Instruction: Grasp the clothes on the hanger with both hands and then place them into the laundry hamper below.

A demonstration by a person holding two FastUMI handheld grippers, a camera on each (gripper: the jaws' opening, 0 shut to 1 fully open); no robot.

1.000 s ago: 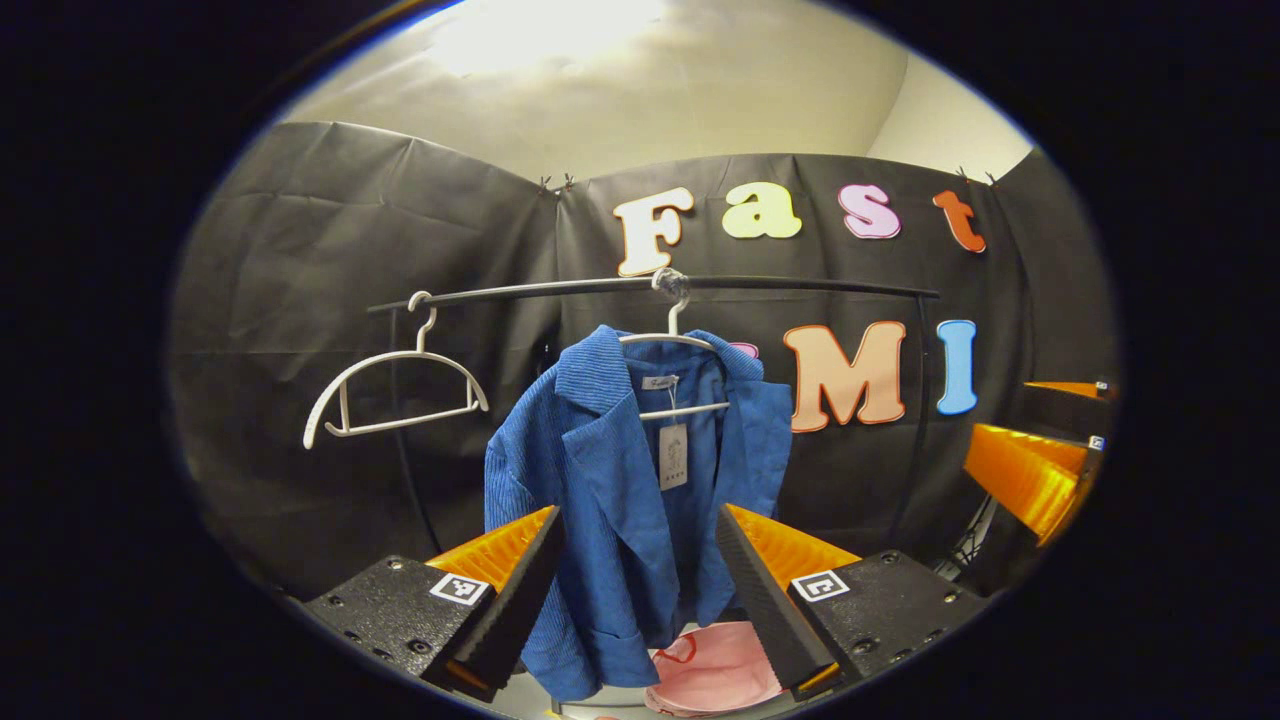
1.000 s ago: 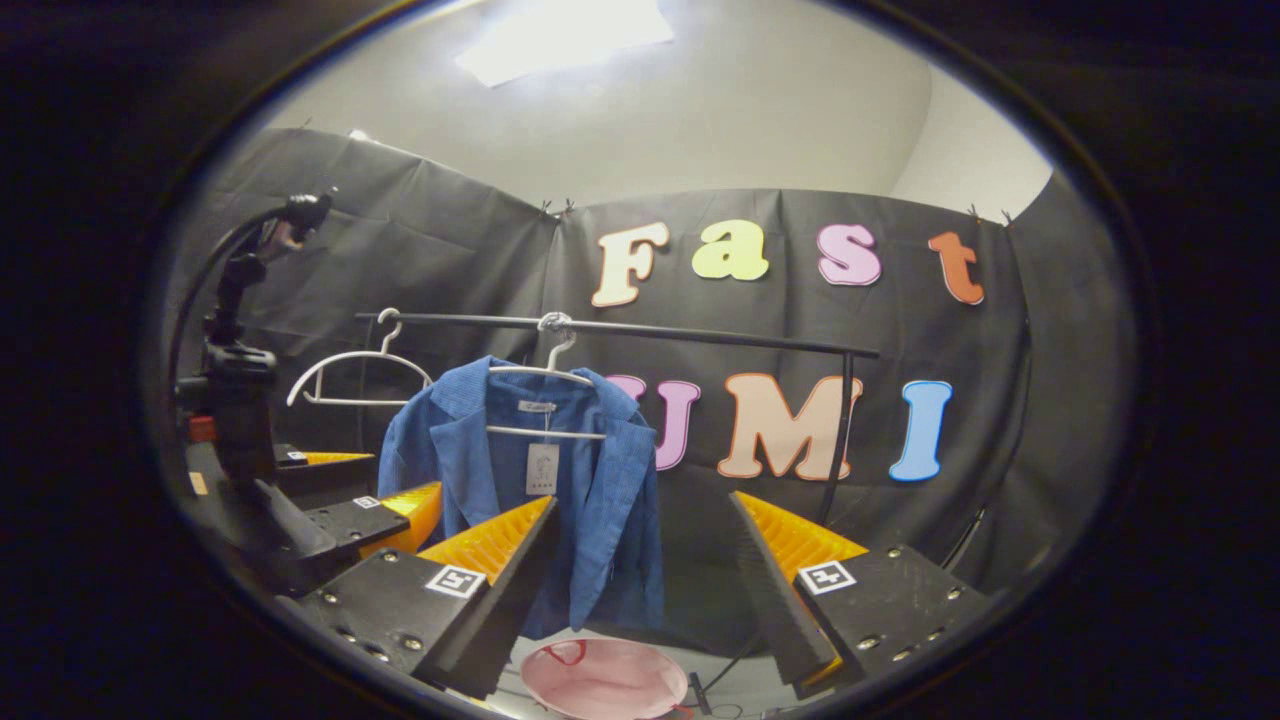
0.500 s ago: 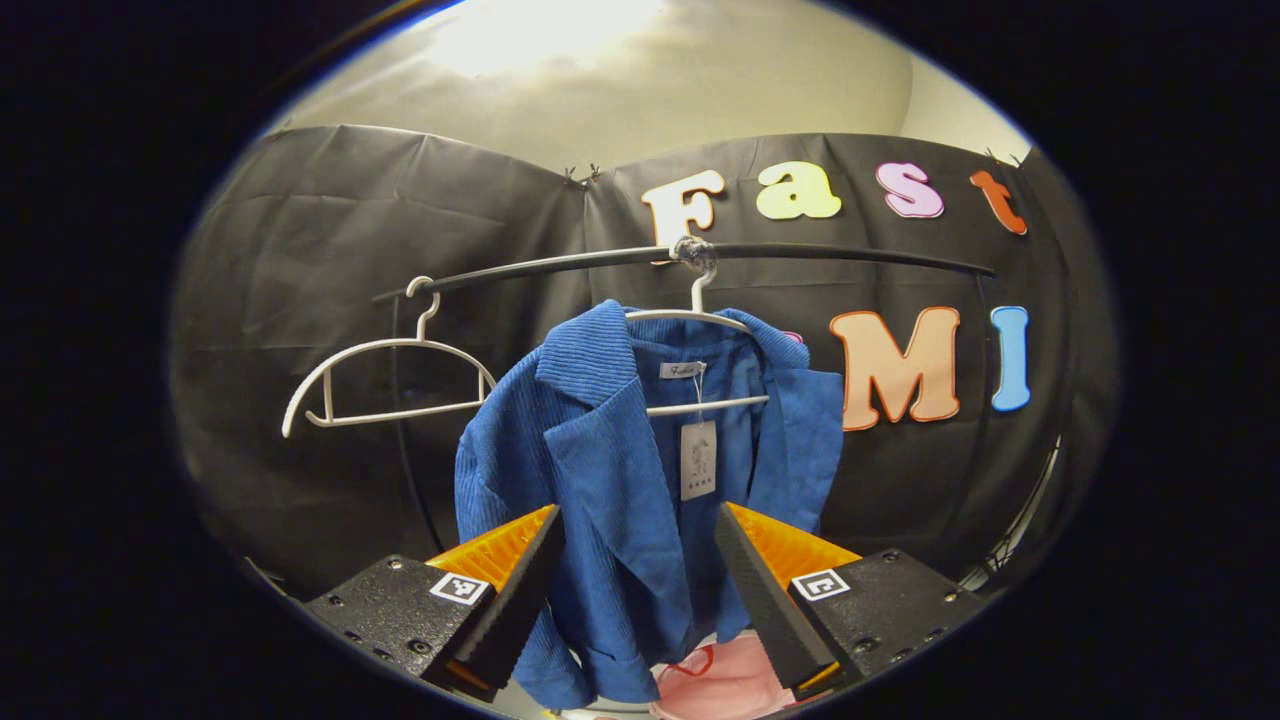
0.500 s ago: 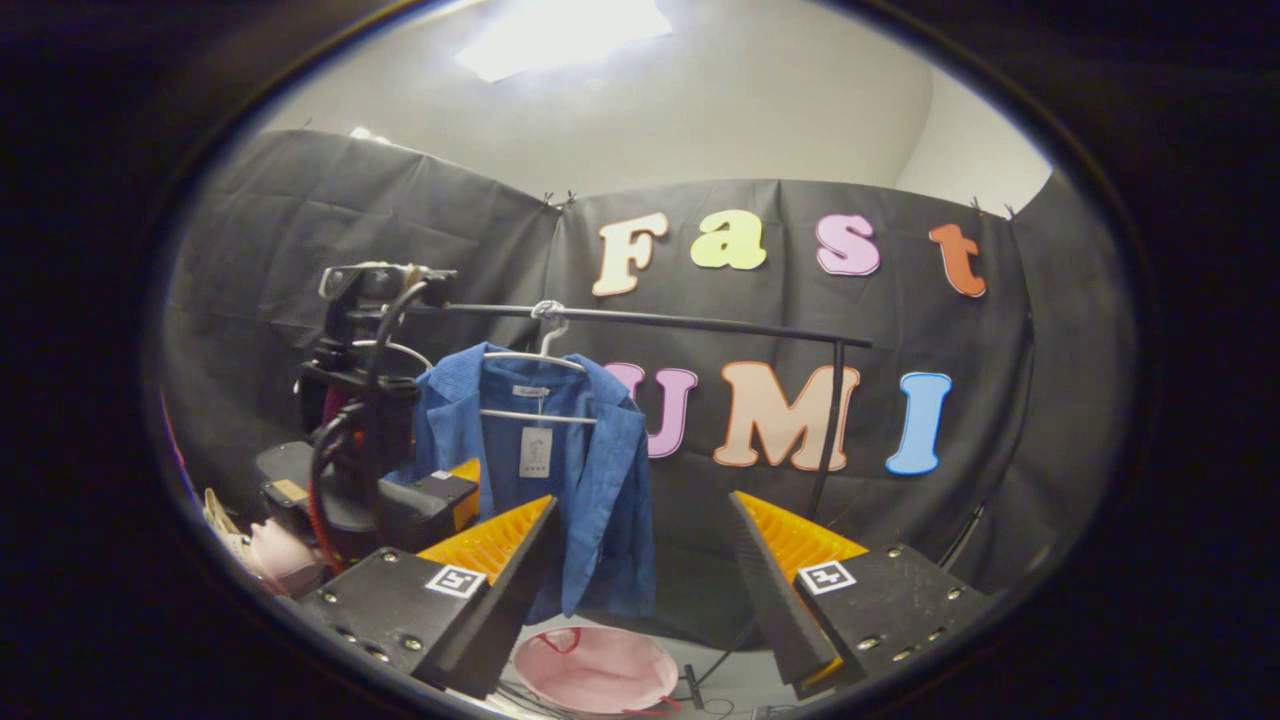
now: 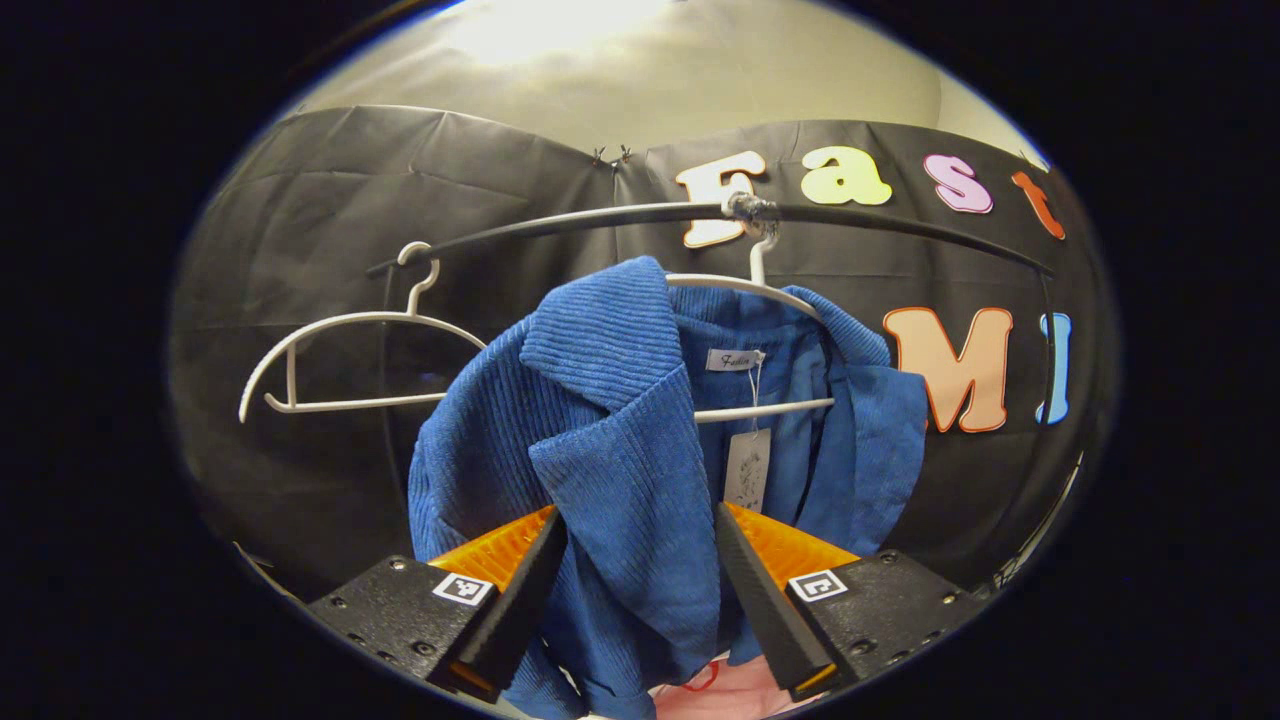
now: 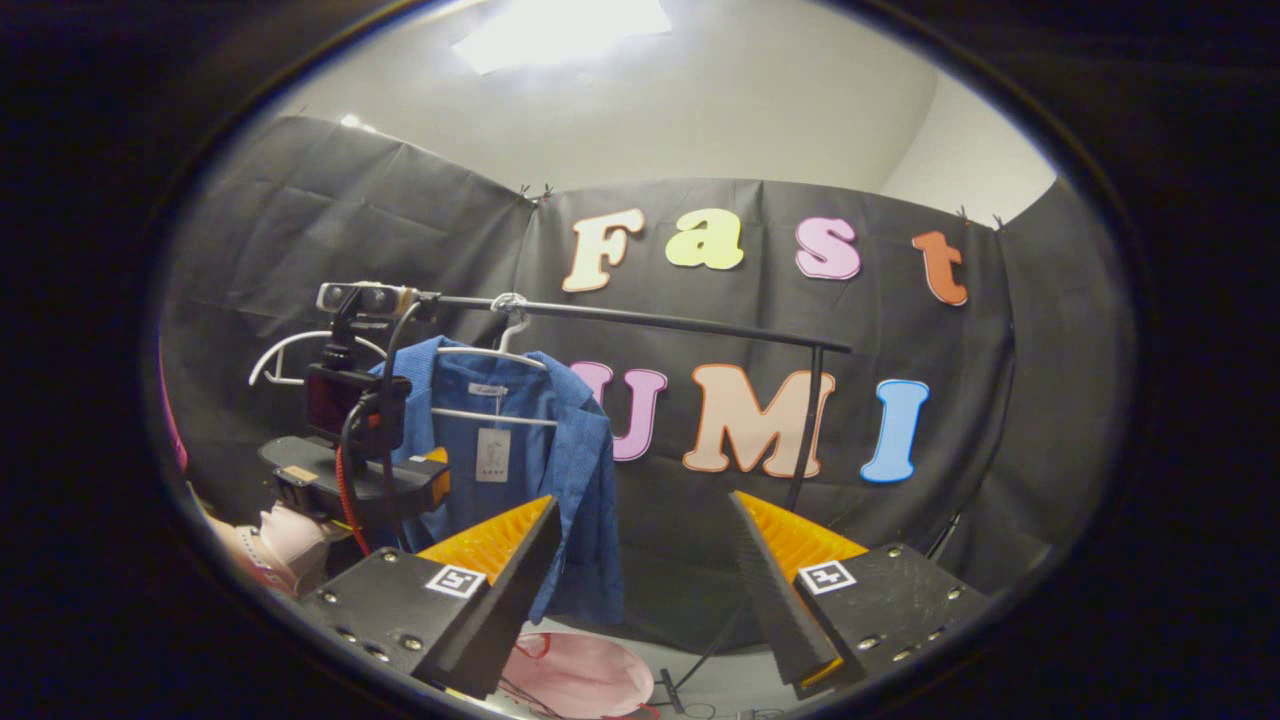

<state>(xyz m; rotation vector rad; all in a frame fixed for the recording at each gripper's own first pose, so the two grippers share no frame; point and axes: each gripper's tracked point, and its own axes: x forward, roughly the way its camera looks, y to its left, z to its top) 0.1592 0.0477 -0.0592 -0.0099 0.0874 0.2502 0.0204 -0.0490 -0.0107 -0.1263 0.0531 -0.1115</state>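
A blue corduroy jacket [image 5: 610,450] hangs on a white hanger [image 5: 745,290] from a black rail [image 5: 560,222]. My left gripper [image 5: 638,515] is open and close up against the jacket, whose left front panel lies between its fingers; whether they touch the cloth I cannot tell. In the right gripper view the jacket [image 6: 560,450] hangs farther off at the left, with the left gripper [image 6: 428,478] in front of it. My right gripper [image 6: 644,502] is open with nothing between its fingers, to the right of the jacket. A pink hamper [image 6: 575,672] stands below.
An empty white hanger [image 5: 340,345] hangs on the rail left of the jacket. The rail's right post [image 6: 805,430] stands before the black cloth wall. A hand [image 6: 270,540] holds the left gripper. The hamper's pink rim [image 5: 720,692] peeks out under the jacket.
My left gripper has moved in toward the jacket, which now looms larger with its front panel between the fingers. The right gripper has shifted slightly right. Both have stayed open.
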